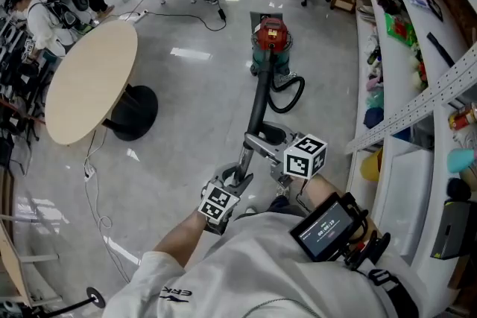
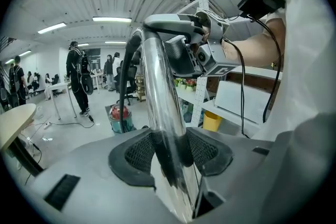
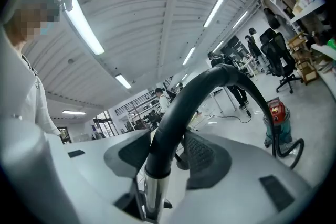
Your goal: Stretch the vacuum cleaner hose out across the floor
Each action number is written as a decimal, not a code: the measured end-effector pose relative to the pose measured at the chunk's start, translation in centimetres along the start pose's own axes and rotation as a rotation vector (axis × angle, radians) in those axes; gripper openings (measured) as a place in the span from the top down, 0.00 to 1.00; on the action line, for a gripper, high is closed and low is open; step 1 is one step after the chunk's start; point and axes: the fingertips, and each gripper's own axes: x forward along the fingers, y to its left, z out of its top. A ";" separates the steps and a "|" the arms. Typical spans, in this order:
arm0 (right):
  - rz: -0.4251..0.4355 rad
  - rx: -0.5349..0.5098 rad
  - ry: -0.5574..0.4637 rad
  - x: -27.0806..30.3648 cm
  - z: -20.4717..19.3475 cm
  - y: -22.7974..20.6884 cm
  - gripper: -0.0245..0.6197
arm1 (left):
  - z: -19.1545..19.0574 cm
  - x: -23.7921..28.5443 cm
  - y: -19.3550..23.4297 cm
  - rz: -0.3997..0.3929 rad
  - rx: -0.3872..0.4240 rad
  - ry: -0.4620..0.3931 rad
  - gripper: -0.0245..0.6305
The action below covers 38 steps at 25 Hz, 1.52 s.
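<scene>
Over grey floor (image 1: pixel 186 100), wand (image 2: pixel 157 86) fills left gripper's (image 2: pixel 170 150) jaws, hose (image 3: pixel 184 102) right gripper's (image 3: pixel 164 150).

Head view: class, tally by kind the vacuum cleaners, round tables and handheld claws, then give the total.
Vacuum cleaners: 1
Round tables: 1
Claws: 2 (left claw on the metal wand, right claw on the hose handle)
Total: 4

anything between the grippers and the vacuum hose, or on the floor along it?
Nothing visible. The left gripper clamps the metal tube, the right gripper the black hose; the round table stands off to one side.
</scene>
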 end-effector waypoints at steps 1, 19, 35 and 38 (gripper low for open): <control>-0.010 0.004 -0.001 0.1 -0.5 0.6 0.65 | -0.5 -0.7 -0.2 -0.003 0.003 -0.001 0.69; -0.030 -0.018 0.107 -1.4 -10.8 12.8 0.67 | -9.8 -10.4 -7.7 0.009 -0.009 0.053 0.69; 0.045 -0.022 0.133 -9.0 -20.2 26.0 0.68 | -16.3 -19.3 -21.8 0.079 -0.070 0.092 0.69; 0.052 -0.017 0.140 -9.8 -21.3 28.3 0.68 | -17.2 -21.4 -23.4 0.090 -0.065 0.107 0.69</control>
